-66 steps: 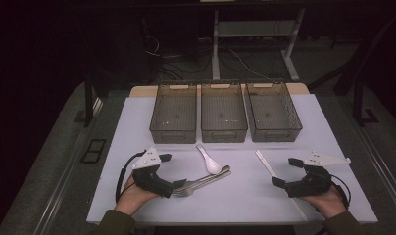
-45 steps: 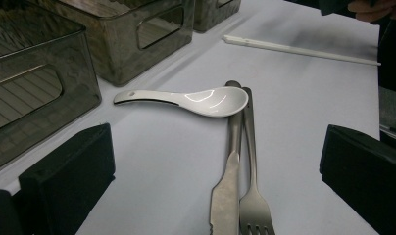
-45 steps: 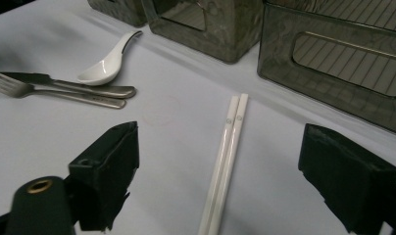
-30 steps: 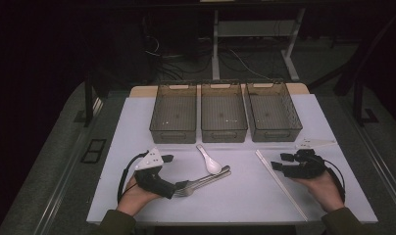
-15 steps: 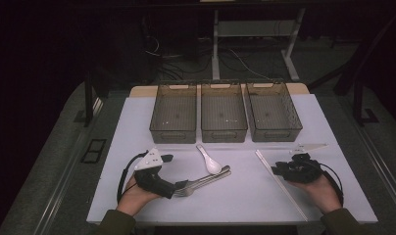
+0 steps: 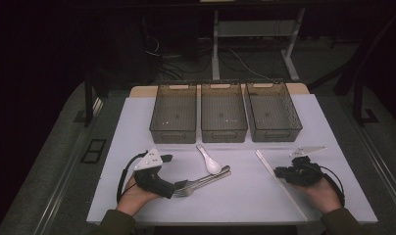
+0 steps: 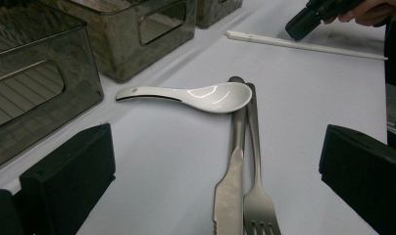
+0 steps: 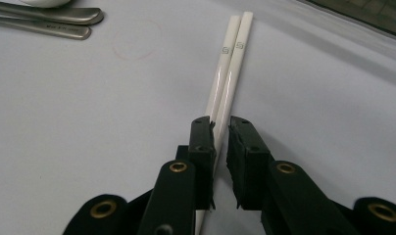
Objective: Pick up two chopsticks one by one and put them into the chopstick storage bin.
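A pair of white chopsticks (image 6: 269, 169) (image 8: 230, 68) lies on the white table at the right. My right gripper (image 6: 280, 172) (image 8: 221, 128) is shut on them near their middle, low on the table. A white ceramic spoon (image 6: 209, 161) (image 7: 196, 95) lies in the centre, its bowl touching the handles of a steel knife and fork (image 6: 203, 180) (image 7: 240, 186) laid side by side. My left gripper (image 6: 175, 188) (image 7: 215, 147) stands open, with the fork tines and knife blade between its wide jaws but untouched.
Three empty smoky plastic bins stand in a row at the back: left (image 6: 172, 131), middle (image 6: 223, 132), right (image 6: 274, 133). The table's front edge (image 6: 225, 223) lies just past the person's wrists.
My right gripper has moved left from the table's right side to the chopsticks and shut on them. The left gripper, spoon, knife and fork have stayed still.
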